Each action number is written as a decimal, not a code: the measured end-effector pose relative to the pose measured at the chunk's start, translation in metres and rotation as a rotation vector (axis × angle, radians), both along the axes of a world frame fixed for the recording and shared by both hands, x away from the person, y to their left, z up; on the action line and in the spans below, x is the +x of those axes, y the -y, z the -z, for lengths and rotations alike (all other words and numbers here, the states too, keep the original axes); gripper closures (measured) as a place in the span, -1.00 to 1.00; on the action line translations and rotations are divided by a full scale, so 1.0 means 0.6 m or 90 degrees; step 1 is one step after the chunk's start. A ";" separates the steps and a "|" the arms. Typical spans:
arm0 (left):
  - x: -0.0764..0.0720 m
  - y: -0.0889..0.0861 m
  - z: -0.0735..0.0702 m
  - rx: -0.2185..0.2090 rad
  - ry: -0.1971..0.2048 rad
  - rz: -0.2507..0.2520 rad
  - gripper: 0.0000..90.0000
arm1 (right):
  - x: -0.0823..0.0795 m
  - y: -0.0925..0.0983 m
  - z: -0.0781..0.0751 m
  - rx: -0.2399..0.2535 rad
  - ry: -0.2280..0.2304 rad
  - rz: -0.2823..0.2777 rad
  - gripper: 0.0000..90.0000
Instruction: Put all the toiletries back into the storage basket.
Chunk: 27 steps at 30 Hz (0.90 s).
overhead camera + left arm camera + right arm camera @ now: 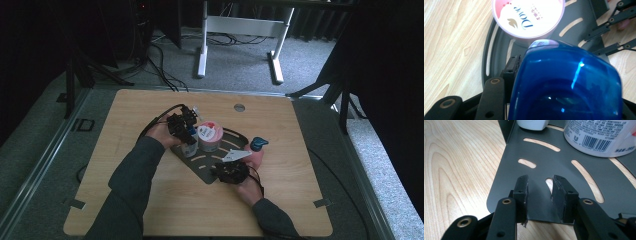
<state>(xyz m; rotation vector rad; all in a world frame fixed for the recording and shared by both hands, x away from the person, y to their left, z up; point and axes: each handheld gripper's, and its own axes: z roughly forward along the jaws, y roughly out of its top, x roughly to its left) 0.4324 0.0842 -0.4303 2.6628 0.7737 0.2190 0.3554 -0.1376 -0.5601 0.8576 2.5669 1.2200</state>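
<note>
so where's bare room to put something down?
Free: the table left of the tray, its whole near edge, and the right side past the teal cap. Crowded: the tray middle, with the Dove jar, blue bottle and both grippers.

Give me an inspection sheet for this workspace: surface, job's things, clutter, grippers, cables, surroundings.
Surface: light wooden table, round grey insert near its far edge.
Job's things: dark grey slotted metal tray; white bottle with translucent blue cap standing on it; white round Dove tub with pink-and-white lid beside the bottle.
Clutter: small teal object on the table right of the tray.
Grippers: left gripper shut on the blue-capped bottle; right gripper over the tray's near edge, jaws apart, grip unclear.
Cables: black cable loops from the left gripper; more on the floor.
Surroundings: grey carpet, white desk frame, dark curtains.
</note>
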 end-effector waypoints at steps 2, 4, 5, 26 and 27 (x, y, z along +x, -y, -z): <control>0.002 -0.001 0.001 -0.001 0.001 -0.007 0.23 | 0.000 0.000 0.000 0.000 0.000 0.000 0.46; 0.004 -0.002 0.001 0.001 0.002 -0.011 0.23 | 0.000 0.000 0.000 0.000 0.000 0.000 0.46; 0.005 -0.002 0.001 0.001 0.002 -0.013 0.23 | 0.000 0.000 0.000 0.000 0.000 0.000 0.46; 0.031 -0.014 0.006 -0.012 0.009 -0.088 0.23 | 0.000 0.000 0.000 0.000 0.000 0.000 0.46; 0.032 -0.014 0.006 -0.013 0.010 -0.090 0.23 | 0.000 0.000 0.000 0.000 0.000 0.000 0.46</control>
